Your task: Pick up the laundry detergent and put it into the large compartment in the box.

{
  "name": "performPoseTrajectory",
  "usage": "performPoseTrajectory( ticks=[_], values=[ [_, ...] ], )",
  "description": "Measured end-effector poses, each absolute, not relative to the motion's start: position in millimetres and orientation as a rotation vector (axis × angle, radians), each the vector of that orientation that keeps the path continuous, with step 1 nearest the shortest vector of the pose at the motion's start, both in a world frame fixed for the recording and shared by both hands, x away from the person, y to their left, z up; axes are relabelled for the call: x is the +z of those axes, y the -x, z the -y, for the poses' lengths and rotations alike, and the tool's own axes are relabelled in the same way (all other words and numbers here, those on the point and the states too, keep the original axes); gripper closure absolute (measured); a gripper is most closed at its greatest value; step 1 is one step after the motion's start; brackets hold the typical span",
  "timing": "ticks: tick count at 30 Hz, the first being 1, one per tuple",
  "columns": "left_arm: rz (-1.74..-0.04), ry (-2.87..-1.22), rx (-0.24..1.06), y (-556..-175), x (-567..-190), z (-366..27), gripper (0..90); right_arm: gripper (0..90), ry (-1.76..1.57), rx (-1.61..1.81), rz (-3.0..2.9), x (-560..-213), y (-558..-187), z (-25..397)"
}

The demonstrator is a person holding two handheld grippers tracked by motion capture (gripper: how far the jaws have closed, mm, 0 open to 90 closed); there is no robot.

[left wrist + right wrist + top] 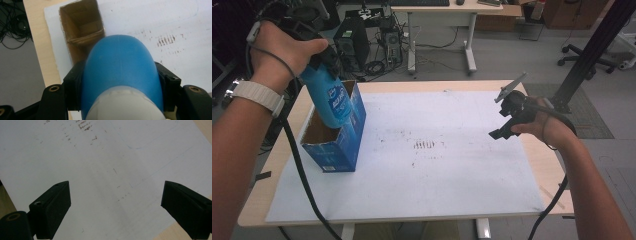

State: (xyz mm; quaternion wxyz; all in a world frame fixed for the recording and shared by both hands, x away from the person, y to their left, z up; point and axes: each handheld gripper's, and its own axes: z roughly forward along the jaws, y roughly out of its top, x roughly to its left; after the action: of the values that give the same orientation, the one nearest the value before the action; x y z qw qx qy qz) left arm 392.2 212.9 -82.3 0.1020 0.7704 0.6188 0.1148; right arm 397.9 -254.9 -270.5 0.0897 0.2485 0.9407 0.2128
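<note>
Blue bottle clamped between the jaws of the left tongs, base down, tilted, lower end dipping into the open top of a blue carton. Seen along the left tongs: bottle wedged between both black jaws, pale neck nearest the camera, rounded base pointing away toward the brown cardboard inside of the carton just beyond the jaw tips. Whether the base touches the carton's inside, impossible to tell. Carton standing upright on white paper spread over the wooden bench, directly under the left tongs.

Right tongs well apart from bottle and carton, held above the paper's far side, jaws spread wide and gripping nothing. Between those jaws, bare paper with faint brown scuffs ahead of the tips and a strip of bench off to one side.
</note>
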Motion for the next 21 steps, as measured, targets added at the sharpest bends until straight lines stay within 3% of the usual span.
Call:
performPoseTrajectory(
  ticks=[21],
  values=[
    [-1.896, -2.238, 0.391, -401, -102, -237, 37.4, 9.1, -0.758, 0.629, -2.797, -273, -399, 258]
  ],
)
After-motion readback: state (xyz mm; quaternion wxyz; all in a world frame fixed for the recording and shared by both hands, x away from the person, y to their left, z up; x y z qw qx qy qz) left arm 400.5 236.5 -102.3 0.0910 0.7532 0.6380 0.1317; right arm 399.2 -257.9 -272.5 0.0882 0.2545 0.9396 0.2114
